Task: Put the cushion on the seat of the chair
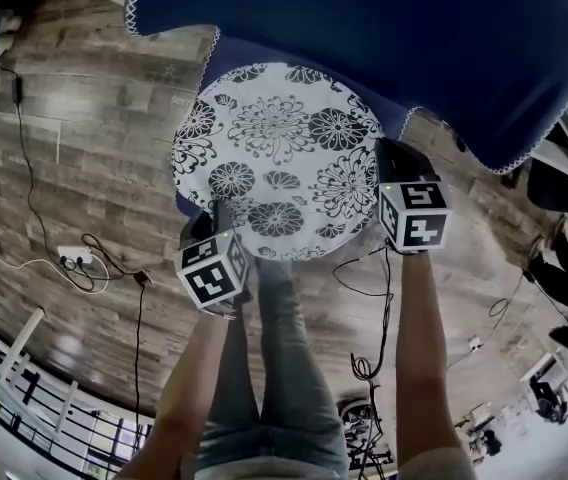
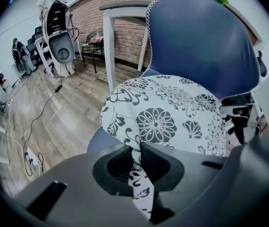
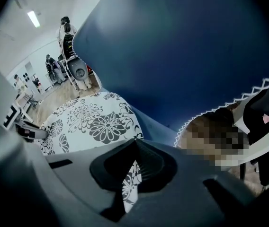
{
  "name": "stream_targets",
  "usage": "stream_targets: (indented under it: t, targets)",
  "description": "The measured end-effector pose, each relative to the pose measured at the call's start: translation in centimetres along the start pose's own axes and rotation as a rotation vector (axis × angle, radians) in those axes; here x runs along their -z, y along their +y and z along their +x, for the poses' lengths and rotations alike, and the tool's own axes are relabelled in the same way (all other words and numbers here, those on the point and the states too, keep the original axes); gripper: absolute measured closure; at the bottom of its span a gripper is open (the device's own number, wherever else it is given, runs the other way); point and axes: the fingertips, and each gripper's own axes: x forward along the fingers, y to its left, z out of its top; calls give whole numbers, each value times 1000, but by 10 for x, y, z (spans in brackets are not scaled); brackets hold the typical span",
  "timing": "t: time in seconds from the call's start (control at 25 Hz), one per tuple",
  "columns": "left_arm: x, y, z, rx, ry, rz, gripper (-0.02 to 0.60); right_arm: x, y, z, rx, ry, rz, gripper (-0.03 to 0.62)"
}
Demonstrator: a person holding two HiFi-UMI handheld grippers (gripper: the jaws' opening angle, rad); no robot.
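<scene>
- Closest to the camera, bottom of the head view: the person's legs in jeans [image 1: 276, 388], with a bare forearm on either side running up to the two grippers.
- The left gripper [image 2: 137, 163] is at the lower-left edge of the cushion [image 1: 279, 158]. Its jaws are nearly together and pinch a fold of the flowery fabric, which runs up through the gap between the pads.
- Same deal for the right gripper [image 3: 133, 168] on the cushion's right edge. Jaws are narrow, and a strip of the black-and-white print is clamped between them.
- The cushion itself is round, white with dark flower patterns. It sits mid-frame in the head view, spread over the seat of the chair [image 1: 394, 38] with its far edge up at the backrest. A bit of blue seat peeks out at the lower left. Can't tell if it's lying fully flat or being held slightly up.
- The chair is dark blue with white scalloped trim, and its backrest fills the top of the head view.
- Further out there's the wood plank floor [image 1: 94, 148], with a black cable [image 1: 24, 133] trailing down to a white power strip [image 1: 72, 260] at the left.
- Way back in the left gripper view: a white table leg [image 2: 108, 46] and a brick wall [image 2: 122, 18].
</scene>
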Motion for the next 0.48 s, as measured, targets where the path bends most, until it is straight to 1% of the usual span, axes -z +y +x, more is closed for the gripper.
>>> stream_targets:
  t: [0.2,0.48]
  targets:
    - [0,2,3,7,6,-5,550,0,0,3,-4,-12,32,591]
    - [2,5,5,4,8,2,520,3,-1,6,15,-10,54,589]
